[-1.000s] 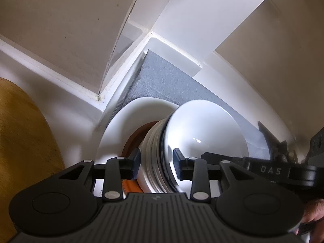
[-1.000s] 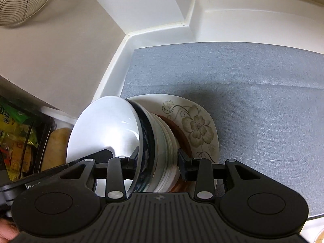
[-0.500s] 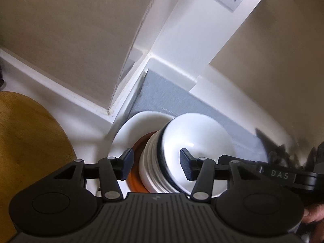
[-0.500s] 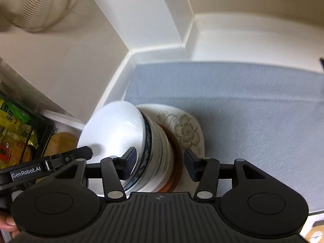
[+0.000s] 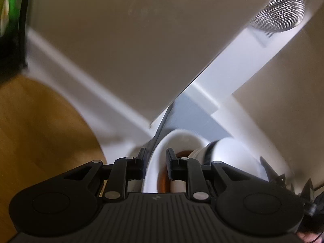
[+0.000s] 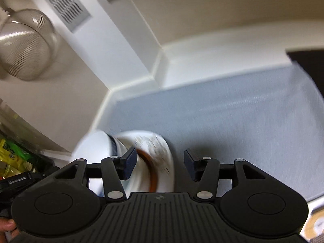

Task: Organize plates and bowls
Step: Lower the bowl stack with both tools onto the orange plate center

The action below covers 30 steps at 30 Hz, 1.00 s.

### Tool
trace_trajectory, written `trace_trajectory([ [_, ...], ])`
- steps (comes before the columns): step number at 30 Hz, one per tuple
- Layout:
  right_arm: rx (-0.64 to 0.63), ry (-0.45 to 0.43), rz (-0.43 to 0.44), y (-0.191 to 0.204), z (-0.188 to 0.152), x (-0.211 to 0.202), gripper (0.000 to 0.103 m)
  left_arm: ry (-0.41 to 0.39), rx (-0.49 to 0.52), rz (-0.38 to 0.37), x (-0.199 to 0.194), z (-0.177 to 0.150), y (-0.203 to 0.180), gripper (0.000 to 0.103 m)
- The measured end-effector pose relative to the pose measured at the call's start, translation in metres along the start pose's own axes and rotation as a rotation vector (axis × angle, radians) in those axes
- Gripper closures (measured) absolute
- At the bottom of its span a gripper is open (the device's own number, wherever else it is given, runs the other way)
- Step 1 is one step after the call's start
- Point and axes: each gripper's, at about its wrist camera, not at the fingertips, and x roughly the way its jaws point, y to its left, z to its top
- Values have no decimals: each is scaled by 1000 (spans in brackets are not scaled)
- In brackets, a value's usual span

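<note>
A stack of white bowls (image 5: 230,151) sits on a brown plate (image 5: 183,154) and a white flowered plate (image 6: 160,147) on a grey mat (image 6: 232,117). The frames are blurred. My left gripper (image 5: 156,162) is open, its jaws on either side of the white plate's rim (image 5: 154,168), apart from it. My right gripper (image 6: 160,163) is open wide just above the plates. The bowl stack (image 6: 93,145) lies to its left.
A wooden board (image 5: 40,133) lies to the left. A metal mesh strainer (image 6: 22,46) hangs on the wall. White cabinet walls close in the mat's left and back sides. Green packages (image 6: 12,151) stand at far left.
Both grippers have let go of the bowl stack and pulled back and up. The right one has opened wider and shifted right. The left has shifted left to the plate rim.
</note>
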Motion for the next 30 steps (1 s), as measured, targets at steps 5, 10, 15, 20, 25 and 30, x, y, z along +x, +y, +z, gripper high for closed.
trace_trajectory([
  [5, 20, 55, -4, -13, -18, 24, 48, 46, 1, 4, 21, -11, 5, 81],
  [10, 70, 111, 3, -26, -25, 42, 48, 80, 17, -11, 37, -16, 2, 81],
  [15, 89, 163, 40, -27, -32, 58, 57, 90, 47, -1, 45, -18, -5, 81],
  [20, 70, 168, 100, -23, -33, 60, 73, 99, 93, 28, 59, -18, -21, 84],
  [25, 72, 164, 106, -20, -34, 60, 74, 109, 130, 41, 65, -27, -38, 86],
  [30, 83, 158, 95, -28, -34, 57, 74, 116, 148, 34, 82, -37, -63, 86],
])
